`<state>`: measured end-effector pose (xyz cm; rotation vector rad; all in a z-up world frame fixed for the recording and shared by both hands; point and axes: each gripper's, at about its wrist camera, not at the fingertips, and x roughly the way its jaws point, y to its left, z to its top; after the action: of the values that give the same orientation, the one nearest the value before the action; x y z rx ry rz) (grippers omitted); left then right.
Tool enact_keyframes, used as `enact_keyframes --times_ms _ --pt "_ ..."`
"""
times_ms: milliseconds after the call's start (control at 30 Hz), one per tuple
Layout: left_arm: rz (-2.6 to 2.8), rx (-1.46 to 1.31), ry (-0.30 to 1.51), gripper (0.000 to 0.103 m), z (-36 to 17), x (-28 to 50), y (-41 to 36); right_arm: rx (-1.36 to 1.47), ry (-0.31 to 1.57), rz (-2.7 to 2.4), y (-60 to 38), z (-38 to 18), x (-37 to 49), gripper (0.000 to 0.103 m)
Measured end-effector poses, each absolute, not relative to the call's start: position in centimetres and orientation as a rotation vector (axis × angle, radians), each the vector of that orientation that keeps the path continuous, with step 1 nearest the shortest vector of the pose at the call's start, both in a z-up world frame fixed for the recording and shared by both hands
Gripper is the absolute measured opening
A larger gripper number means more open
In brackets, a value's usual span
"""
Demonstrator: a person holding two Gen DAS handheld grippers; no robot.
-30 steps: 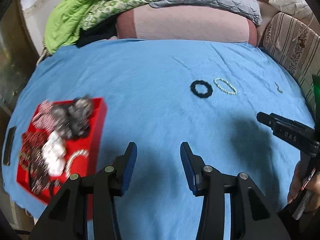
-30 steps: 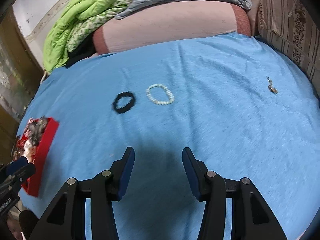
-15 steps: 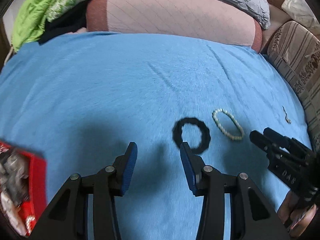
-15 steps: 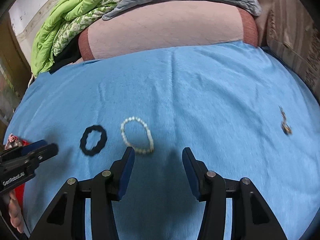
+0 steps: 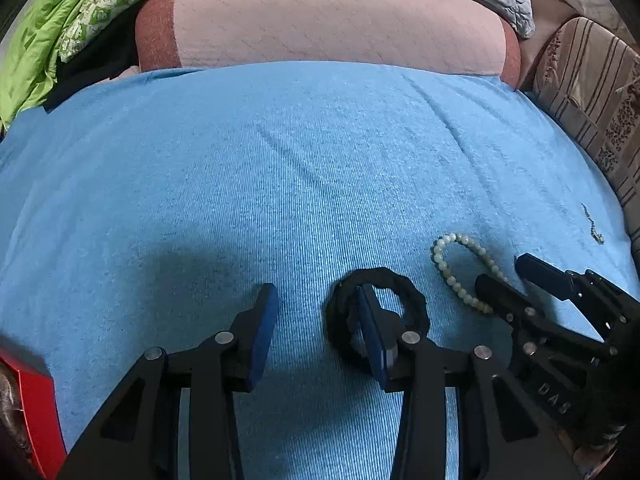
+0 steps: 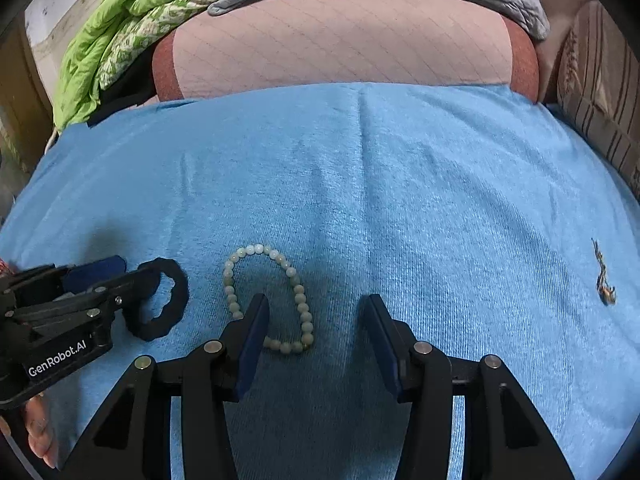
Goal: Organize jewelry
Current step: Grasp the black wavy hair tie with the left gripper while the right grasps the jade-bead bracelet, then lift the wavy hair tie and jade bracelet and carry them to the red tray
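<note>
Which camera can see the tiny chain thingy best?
The right wrist view: the small chain lies unblocked on the blue cloth, larger and clearer. The left wrist view shows it smaller, near the edge.

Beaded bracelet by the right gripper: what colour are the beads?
Pale green-white beaded bracelet; clearest in the right wrist view.

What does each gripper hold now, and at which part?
Nothing is held. The left gripper is open, one finger inside the black ring. The right gripper is open over the bead bracelet.
</note>
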<state>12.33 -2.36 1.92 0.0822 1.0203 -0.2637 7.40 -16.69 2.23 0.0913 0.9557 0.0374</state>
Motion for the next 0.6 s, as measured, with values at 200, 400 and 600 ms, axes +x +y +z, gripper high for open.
enact_keyframes --times_ms 200,400,600 --pt "-0.224 0.15 0.969 0.028 1.7 11.9 -3.6 0.026 0.946 0.026 -15.8 1.9 7.9 0.045" --pt "-0.28 0.119 1.009 0.007 3.3 11.0 -3.6 0.029 0.926 0.041 -15.6 2.6 7.6 0.007" --pt "-0.29 0.115 0.982 0.007 5.5 7.9 -2.6 0.14 0.912 0.073 -16.2 4.5 5.7 0.007"
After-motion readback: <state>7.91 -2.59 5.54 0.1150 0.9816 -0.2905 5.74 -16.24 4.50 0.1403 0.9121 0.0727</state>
